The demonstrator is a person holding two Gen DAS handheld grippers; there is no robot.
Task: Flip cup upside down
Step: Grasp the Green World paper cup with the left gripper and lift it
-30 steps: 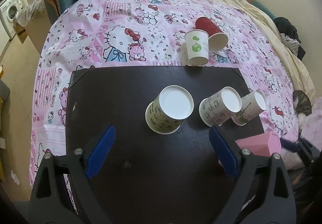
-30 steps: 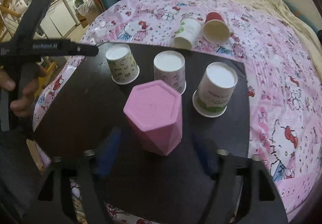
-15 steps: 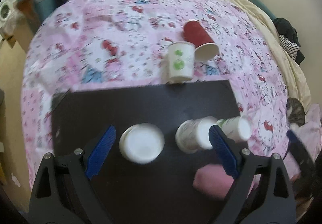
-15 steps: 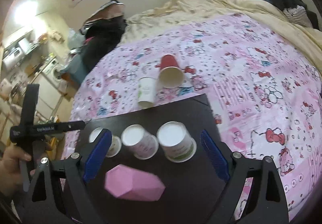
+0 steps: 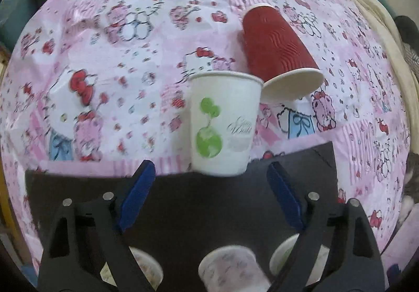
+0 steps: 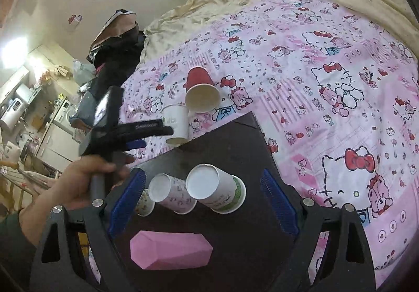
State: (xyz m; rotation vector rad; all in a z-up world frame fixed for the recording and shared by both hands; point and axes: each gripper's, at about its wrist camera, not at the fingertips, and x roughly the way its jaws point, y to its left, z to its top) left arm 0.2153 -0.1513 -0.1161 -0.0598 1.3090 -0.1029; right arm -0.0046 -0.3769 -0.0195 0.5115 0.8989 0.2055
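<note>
Approach step: my left claw point(image 5: 209, 203) gapes empty, lined up w/ the white cup point(image 5: 225, 124), upright on the bedspread point(image 5: 104, 56) just past the tabletop point(image 5: 204, 208) edge, touching the red cup point(image 5: 277, 43). Next: advance, straddle, close. Right claw point(image 6: 204, 203) also wide, idle.

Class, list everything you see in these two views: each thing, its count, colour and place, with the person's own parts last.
White cup with green print: one, upright, on bedspread at board's far edge.
Red cup: one, on its side, on bedspread behind it.
Inverted paper cups: three, white printed, on board.
Pink block: one, on board, near edge.
Board: one, dark, on bed.
Bedspread: pink cartoon print.
Left gripper: open.
Right gripper: open.
</note>
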